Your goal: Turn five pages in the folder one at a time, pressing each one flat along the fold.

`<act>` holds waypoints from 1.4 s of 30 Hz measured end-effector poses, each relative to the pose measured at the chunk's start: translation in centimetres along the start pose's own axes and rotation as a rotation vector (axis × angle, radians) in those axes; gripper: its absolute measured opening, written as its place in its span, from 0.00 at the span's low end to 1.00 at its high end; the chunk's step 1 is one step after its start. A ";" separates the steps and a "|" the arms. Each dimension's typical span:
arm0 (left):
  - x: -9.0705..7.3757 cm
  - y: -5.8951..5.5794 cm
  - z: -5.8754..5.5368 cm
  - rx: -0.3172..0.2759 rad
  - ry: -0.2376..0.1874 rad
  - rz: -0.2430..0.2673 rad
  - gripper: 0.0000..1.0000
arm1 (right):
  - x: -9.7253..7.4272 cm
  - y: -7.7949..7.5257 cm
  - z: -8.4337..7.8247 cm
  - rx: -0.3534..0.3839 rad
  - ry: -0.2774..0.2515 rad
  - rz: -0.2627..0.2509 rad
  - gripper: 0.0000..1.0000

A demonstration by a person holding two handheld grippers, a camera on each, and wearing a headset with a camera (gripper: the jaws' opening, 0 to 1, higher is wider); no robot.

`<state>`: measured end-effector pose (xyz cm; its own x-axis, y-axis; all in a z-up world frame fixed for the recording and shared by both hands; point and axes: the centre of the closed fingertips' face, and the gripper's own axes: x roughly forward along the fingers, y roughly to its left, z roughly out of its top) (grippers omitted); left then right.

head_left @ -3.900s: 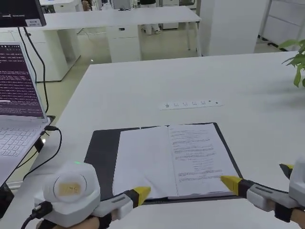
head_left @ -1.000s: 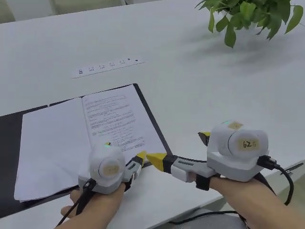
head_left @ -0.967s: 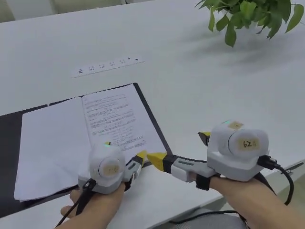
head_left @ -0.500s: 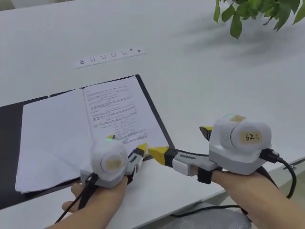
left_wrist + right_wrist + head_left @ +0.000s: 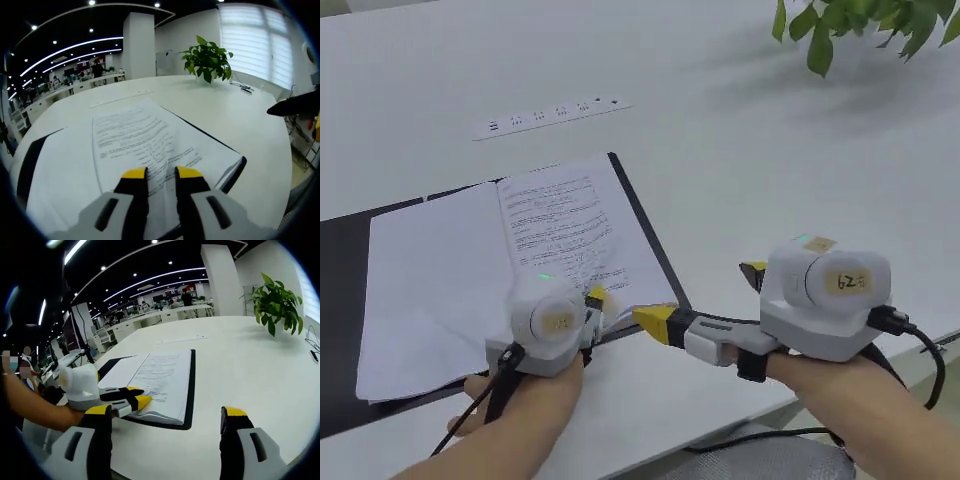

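Folder (image 5: 340,300) open on table (image 5: 740,150). Left gripper (image 5: 161,173) — jaws narrow, pinching printed page (image 5: 140,135) at near edge; right gripper view shows one jaw above it, one below. Right gripper (image 5: 165,411) — jaws wide, empty, over table beside folder corner.

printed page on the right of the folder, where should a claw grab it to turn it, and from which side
Take the printed page at its near outer corner, coming in low from the table's near edge, where the left claw sits. That corner is farthest from the fold, and the sheet edges are exposed there above the black folder cover.
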<state>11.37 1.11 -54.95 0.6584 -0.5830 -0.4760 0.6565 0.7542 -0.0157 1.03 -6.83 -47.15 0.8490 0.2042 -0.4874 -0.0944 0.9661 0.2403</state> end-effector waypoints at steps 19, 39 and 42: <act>0.1 0.1 0.0 -0.027 -0.006 -0.015 0.16 | 4.7 4.2 -2.0 0.637 0.084 0.121 0.34; 0.0 0.0 0.1 -0.033 -0.008 -0.022 0.16 | 7.7 2.7 -4.0 0.832 0.064 0.031 0.24; 0.0 0.0 0.1 -0.033 -0.006 -0.022 0.16 | 7.8 1.7 -4.3 0.870 0.051 -0.005 0.17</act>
<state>11.42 1.08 -54.92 0.6463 -0.6015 -0.4695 0.6586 0.7505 -0.0550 5.27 -2.88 -54.18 0.8220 0.2272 -0.5223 0.3579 0.5073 0.7839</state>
